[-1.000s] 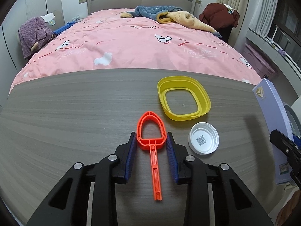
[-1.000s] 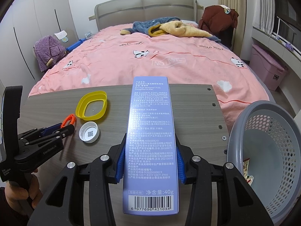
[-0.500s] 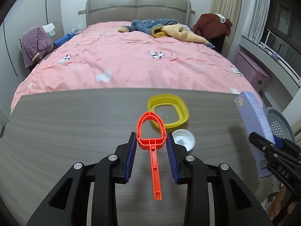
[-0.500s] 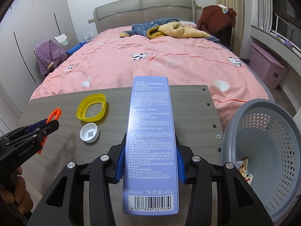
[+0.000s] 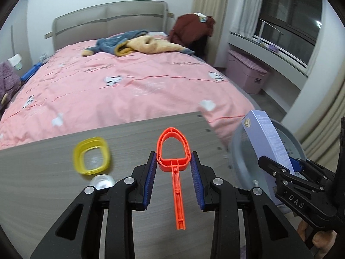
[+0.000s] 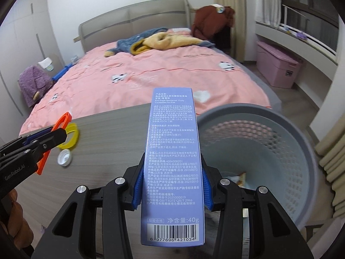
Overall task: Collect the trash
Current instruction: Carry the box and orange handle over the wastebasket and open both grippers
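Left claw (image 5: 173,165): pinching orange plastic handle (image 5: 173,159), lifted off worktop (image 5: 43,172) toward basket (image 6: 301,151).
Right claw (image 6: 171,185): clamping toothpaste box (image 6: 173,164), now beside basket rim; drop seems next.

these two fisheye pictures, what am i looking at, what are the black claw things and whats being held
Each picture comes from a camera on a tool a person holds, looking along its two fingers. The left hand-held gripper clamps an orange plastic loop with a long handle. The right hand-held gripper clamps a tall purple cardboard toothpaste box, beside a grey perforated plastic basket. On the grey wooden table lie a yellow plastic ring and a white round cap.
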Demonstrator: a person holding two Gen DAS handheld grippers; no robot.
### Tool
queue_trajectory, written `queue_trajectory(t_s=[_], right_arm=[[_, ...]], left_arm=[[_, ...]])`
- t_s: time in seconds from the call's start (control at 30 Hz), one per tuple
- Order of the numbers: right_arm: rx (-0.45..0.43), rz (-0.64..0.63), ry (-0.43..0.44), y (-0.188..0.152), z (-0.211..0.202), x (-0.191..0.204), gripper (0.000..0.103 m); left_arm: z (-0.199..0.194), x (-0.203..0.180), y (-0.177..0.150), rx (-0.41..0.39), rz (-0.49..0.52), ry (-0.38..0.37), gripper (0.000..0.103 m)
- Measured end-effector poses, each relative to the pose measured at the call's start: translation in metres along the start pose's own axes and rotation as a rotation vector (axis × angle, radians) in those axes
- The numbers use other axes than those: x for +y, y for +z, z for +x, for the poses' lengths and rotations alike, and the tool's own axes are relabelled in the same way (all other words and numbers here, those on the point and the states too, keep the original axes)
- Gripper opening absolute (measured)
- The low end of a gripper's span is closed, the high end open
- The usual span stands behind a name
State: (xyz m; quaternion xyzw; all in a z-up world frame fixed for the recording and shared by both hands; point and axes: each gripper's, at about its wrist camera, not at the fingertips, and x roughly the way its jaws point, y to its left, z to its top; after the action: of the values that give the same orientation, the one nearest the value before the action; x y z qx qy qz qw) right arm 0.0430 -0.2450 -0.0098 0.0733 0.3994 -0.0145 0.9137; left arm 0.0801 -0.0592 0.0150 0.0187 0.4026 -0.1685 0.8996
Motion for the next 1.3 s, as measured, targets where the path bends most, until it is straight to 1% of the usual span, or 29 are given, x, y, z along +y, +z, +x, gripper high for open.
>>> queue_trajectory(t_s=[0.17, 0.3, 0.47, 0.63, 0.77, 0.93, 0.97, 1.03, 1.1, 1.23, 1.3], right_arm=[[0.024, 0.064, -0.076, -0.005, -0.006, -0.054, 0.043], [0.052, 0.096, -0.108, -0.012, -0.006, -0.086, 0.043], [0.071, 0.136, -0.108, -0.018, -0.001, -0.111, 0.043], [0.08, 0.153, -0.099, -0.023, 0.002, -0.121, 0.043], [0.084, 0.173, -0.098, -0.026, 0.001, -0.132, 0.043], [0.075, 0.179, -0.098, -0.026, 0.001, -0.138, 0.043], [0.072, 0.179, -0.098, -0.026, 0.001, -0.139, 0.044], [0.067, 0.179, -0.094, -0.026, 0.0, -0.14, 0.055], [0.059, 0.172, -0.095, -0.026, -0.002, -0.14, 0.059], [0.054, 0.176, -0.099, -0.026, -0.003, -0.142, 0.059], [0.056, 0.178, -0.1, -0.027, -0.003, -0.142, 0.059]], left_arm=[[0.016, -0.046, 0.005, 0.027, 0.068, -0.054, 0.031], [0.035, -0.079, 0.007, 0.065, 0.115, -0.091, 0.031], [0.056, -0.111, 0.007, 0.107, 0.162, -0.125, 0.031], [0.069, -0.135, 0.007, 0.125, 0.197, -0.136, 0.031], [0.075, -0.148, 0.007, 0.131, 0.213, -0.144, 0.031], [0.078, -0.153, 0.008, 0.131, 0.218, -0.141, 0.032], [0.077, -0.153, 0.008, 0.127, 0.22, -0.136, 0.034], [0.076, -0.152, 0.008, 0.119, 0.218, -0.126, 0.045], [0.074, -0.151, 0.009, 0.112, 0.212, -0.118, 0.05], [0.072, -0.149, 0.01, 0.109, 0.202, -0.102, 0.05], [0.071, -0.148, 0.01, 0.106, 0.199, -0.097, 0.054]])
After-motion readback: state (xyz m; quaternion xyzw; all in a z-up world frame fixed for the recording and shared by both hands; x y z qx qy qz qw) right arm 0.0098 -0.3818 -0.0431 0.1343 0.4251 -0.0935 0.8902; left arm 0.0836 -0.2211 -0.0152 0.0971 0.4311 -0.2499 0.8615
